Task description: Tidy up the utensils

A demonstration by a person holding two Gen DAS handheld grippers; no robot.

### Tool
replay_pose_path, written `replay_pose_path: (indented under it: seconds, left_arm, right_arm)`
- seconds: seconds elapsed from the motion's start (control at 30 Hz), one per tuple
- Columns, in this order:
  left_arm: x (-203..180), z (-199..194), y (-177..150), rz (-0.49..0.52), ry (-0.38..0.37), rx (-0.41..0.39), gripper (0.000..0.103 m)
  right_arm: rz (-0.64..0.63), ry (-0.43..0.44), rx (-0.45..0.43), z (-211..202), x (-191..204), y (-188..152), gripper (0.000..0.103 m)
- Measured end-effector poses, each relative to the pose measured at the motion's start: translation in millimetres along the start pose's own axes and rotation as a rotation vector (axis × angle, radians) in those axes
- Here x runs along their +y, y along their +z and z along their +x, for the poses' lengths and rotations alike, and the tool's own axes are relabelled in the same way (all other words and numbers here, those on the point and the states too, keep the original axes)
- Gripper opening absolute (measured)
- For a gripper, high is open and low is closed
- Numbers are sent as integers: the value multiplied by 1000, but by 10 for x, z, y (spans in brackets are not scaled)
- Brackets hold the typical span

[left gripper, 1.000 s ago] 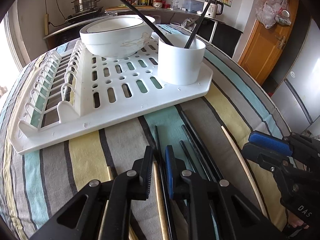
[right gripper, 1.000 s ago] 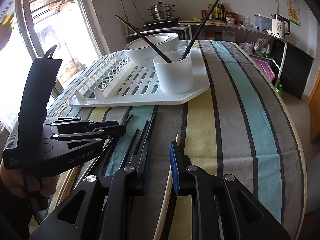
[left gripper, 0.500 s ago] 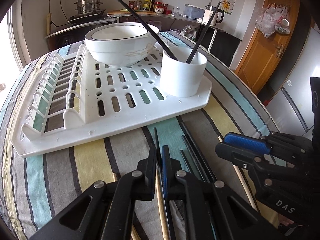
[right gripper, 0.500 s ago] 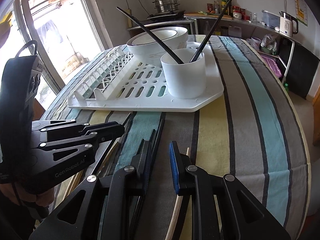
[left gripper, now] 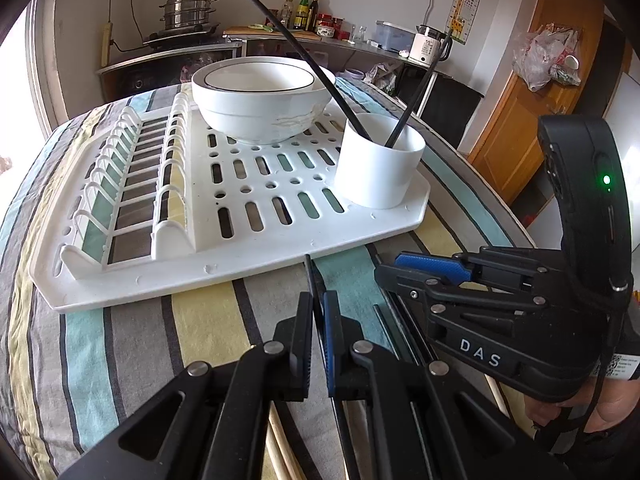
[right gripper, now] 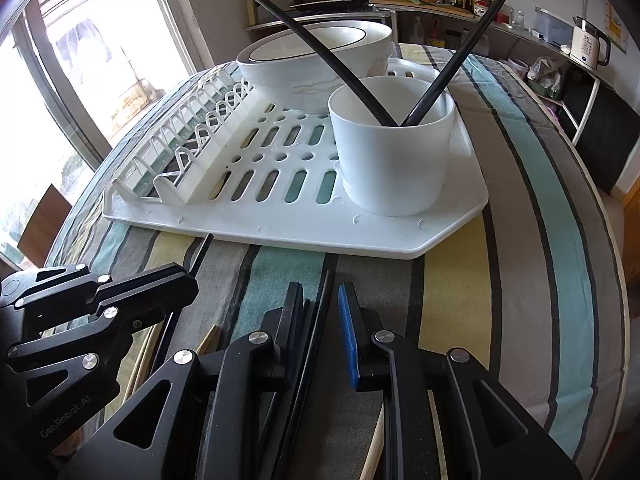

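Observation:
My left gripper (left gripper: 318,300) is shut on a black chopstick (left gripper: 311,276) whose tip pokes out toward the white drying rack (left gripper: 240,264). In the right wrist view it sits low at the left (right gripper: 188,288). My right gripper (right gripper: 320,300) hangs over a bundle of black chopsticks (right gripper: 316,320) on the striped cloth. Its jaws are closing with the bundle between them, and the blue pad stands clear of it. A white cup (right gripper: 394,160) on the rack holds two black chopsticks.
A white bowl (left gripper: 260,104) sits at the back of the rack, behind the cup. Pale wooden chopsticks (right gripper: 208,340) lie on the cloth beside the black ones. The table edge falls away at the right, and a kitchen counter runs along the far wall.
The left jaws have closed on the black chopstick. The right gripper has slid left, from over the wooden chopstick to over the black bundle, close beside the left gripper.

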State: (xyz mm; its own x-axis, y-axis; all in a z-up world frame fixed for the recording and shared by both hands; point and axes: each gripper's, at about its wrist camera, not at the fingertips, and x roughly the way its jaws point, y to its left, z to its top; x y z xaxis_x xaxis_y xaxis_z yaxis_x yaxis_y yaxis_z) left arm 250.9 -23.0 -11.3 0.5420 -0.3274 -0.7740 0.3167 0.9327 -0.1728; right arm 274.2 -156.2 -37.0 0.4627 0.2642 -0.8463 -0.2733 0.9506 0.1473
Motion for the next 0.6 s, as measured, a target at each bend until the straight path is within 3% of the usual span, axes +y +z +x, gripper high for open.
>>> replay_pose_path:
  seconds: [0.17, 0.27, 0.37, 0.6]
  left_arm:
    - [23, -16, -10, -5, -3, -3, 6]
    - [35, -28, -14, -6, -5, -5, 6]
    - [53, -45, -16, -9, -2, -7, 6]
    - [75, -50, -21, -15, -2, -7, 6]
  right_arm:
    - [1, -17, 10, 11, 15, 39, 10]
    - [56, 23, 42, 42, -78, 94, 9]
    - [24, -14, 52, 54, -46, 118, 4]
    - [-53, -76, 56, 50, 96, 83, 4]
